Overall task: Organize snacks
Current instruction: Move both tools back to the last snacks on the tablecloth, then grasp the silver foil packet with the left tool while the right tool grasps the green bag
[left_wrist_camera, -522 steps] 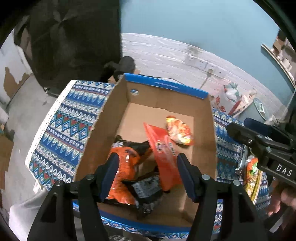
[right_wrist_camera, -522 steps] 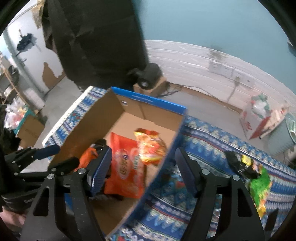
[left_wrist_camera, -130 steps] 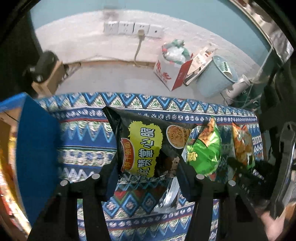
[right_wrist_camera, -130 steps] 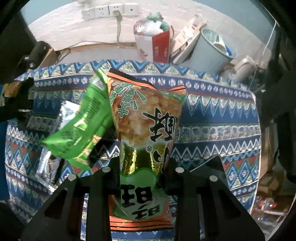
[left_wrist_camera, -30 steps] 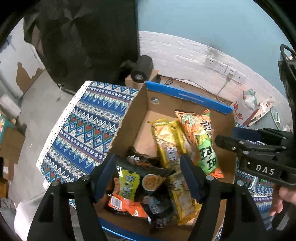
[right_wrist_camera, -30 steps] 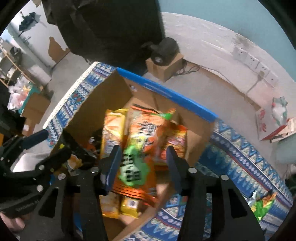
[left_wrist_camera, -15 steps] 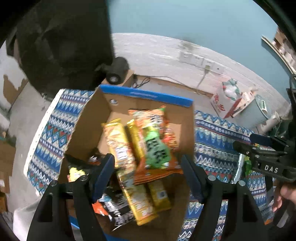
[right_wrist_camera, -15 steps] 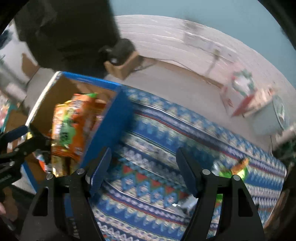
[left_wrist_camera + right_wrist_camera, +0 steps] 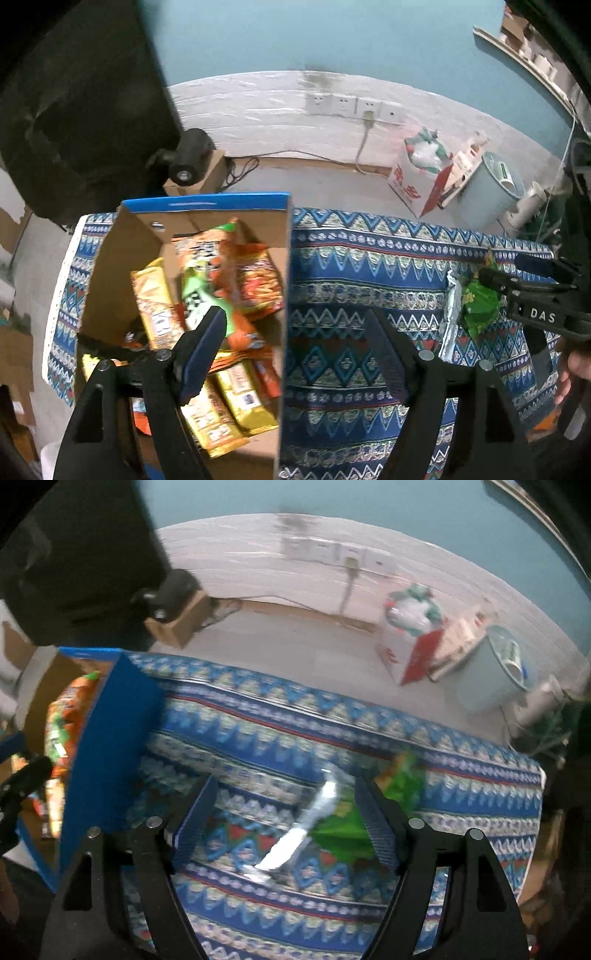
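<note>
Right wrist view shows my right gripper [image 9: 284,819] over the patterned tablecloth [image 9: 461,775], jaws wide and opening, nothing pressed; the green snack bag [image 9: 343,830] and silver packet [image 9: 295,838] lie just ahead, toward my right finger, long axis slanting up-right; my right hand is far nearer than my left gripper [image 9: 295,350], empty and wide beside the cardboard box [image 9: 284,236] of snacks; I read "DAS" on the other tool.
</note>
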Available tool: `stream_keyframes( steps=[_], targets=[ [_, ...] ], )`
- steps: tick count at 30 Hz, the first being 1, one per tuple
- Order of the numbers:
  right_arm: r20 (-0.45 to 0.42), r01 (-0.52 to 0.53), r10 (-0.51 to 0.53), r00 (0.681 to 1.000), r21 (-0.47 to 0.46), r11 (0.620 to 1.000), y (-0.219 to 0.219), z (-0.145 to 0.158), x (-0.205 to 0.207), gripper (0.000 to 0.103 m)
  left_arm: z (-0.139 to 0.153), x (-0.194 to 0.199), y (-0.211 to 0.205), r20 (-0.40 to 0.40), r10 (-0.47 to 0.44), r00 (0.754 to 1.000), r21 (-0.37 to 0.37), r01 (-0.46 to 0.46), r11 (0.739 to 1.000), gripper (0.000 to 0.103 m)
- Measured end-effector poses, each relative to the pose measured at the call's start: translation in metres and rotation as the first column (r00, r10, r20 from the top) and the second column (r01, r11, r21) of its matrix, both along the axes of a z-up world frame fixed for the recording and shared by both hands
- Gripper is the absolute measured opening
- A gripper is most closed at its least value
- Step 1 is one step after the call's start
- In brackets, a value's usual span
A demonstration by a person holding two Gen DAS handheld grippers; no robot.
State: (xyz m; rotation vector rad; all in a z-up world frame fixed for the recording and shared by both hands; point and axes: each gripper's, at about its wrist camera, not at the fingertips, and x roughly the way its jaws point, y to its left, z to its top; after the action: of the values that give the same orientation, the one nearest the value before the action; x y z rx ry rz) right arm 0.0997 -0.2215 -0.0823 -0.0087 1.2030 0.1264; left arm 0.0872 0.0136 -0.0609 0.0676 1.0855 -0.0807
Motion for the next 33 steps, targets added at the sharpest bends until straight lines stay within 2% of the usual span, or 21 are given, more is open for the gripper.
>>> stream_keyframes(
  steps=[7, 13, 17, 21, 26, 28, 30, 31, 33],
  targets=[
    [-0.093, 0.138, -0.138, 0.986, -0.006, 0.99, -0.056, -0.039, 0.002, 0.076, -0.02, 0.011, -0.028, -0.043, -0.035, 0.998, -0.006, 0.035, 0.999, 0.078],
    [-0.147, 0.222, -0.218, 0.965, 0.008, 0.975, -0.084, -0.066, 0.002, 0.076, -0.037, 0.02, -0.053, -0.083, -0.06, 0.995, -0.019, 0.059, 0.998, 0.078],
    [-0.172, 0.249, -0.24, 0.955, 0.032, 0.968, -0.092, -0.081, 0.005, 0.076, -0.049, 0.024, -0.072, -0.114, -0.079, 0.99, -0.037, 0.076, 0.996, 0.078],
    [-0.197, 0.286, -0.262, 0.945, 0.102, 0.953, -0.099, -0.095, 0.007, 0.076, -0.056, 0.025, -0.089, -0.12, -0.107, 0.987, -0.044, 0.102, 0.994, 0.078],
    [-0.226, 0.294, -0.262, 0.938, 0.121, 0.948, -0.105, -0.113, 0.008, 0.073, -0.064, 0.028, -0.106, -0.134, -0.134, 0.982, -0.049, 0.129, 0.99, 0.078],
    [-0.237, 0.284, -0.247, 0.94, 0.135, 0.949, -0.104, -0.117, 0.008, 0.058, -0.067, 0.029, -0.112, -0.139, -0.14, 0.98, -0.054, 0.134, 0.99, 0.079],
    [-0.247, 0.256, -0.217, 0.944, 0.136, 0.957, -0.104, -0.121, 0.005, 0.048, -0.071, 0.03, -0.118, -0.15, -0.151, 0.977, -0.068, 0.142, 0.987, 0.078],
    [-0.249, 0.238, -0.198, 0.948, 0.139, 0.961, -0.103, -0.123, 0.004, 0.034, -0.073, 0.03, -0.121, -0.154, -0.154, 0.976, -0.075, 0.144, 0.987, 0.078],
    [-0.251, 0.2, -0.166, 0.954, 0.117, 0.973, -0.1, -0.124, 0.001, 0.028, -0.077, 0.03, -0.128, -0.166, -0.167, 0.972, -0.094, 0.153, 0.984, 0.078]
  ],
)
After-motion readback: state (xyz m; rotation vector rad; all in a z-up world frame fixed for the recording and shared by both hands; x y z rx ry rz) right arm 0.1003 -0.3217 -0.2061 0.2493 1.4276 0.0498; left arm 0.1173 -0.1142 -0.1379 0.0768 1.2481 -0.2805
